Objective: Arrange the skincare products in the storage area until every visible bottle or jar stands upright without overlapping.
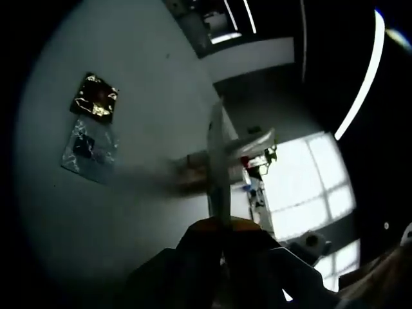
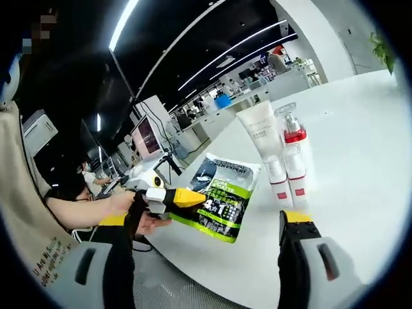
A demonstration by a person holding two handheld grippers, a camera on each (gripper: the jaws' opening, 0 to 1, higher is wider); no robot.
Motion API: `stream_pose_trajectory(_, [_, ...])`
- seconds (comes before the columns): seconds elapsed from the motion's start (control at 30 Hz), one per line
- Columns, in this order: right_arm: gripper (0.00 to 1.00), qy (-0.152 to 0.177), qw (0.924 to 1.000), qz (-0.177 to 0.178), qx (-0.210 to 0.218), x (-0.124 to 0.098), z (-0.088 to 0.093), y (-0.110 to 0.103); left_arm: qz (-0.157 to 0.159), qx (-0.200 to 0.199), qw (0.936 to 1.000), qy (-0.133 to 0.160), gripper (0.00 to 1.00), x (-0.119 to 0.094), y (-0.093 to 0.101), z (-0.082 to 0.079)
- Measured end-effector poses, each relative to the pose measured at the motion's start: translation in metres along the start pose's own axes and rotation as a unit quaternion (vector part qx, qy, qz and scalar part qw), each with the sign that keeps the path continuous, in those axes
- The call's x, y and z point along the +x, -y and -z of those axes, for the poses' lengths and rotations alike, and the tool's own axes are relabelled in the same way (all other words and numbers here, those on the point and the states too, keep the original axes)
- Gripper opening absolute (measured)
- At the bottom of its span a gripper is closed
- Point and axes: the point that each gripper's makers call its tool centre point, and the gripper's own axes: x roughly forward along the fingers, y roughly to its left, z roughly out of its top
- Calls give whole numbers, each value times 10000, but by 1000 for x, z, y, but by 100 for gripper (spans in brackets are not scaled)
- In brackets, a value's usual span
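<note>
2 hand-held grippers: left hand-held gripper [image 2: 183,198] pinches the green pouch [image 2: 224,196]; right hand-held gripper [image 2: 209,222] spread, empty.

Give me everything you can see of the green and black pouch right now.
The green and black pouch is a glossy, flexible packet with a dark top, a bright green lower part and white print. It leans tilted near the white table's edge, left of the upright white tube. The left gripper has its yellow tip against the pouch's left side.
</note>
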Motion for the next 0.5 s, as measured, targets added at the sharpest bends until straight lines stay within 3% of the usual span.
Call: stream_pose_trajectory(0.5, [100, -59, 9998, 197, -10, -5, 0, 12, -420, -47, 9990, -145, 0, 16, -32, 2])
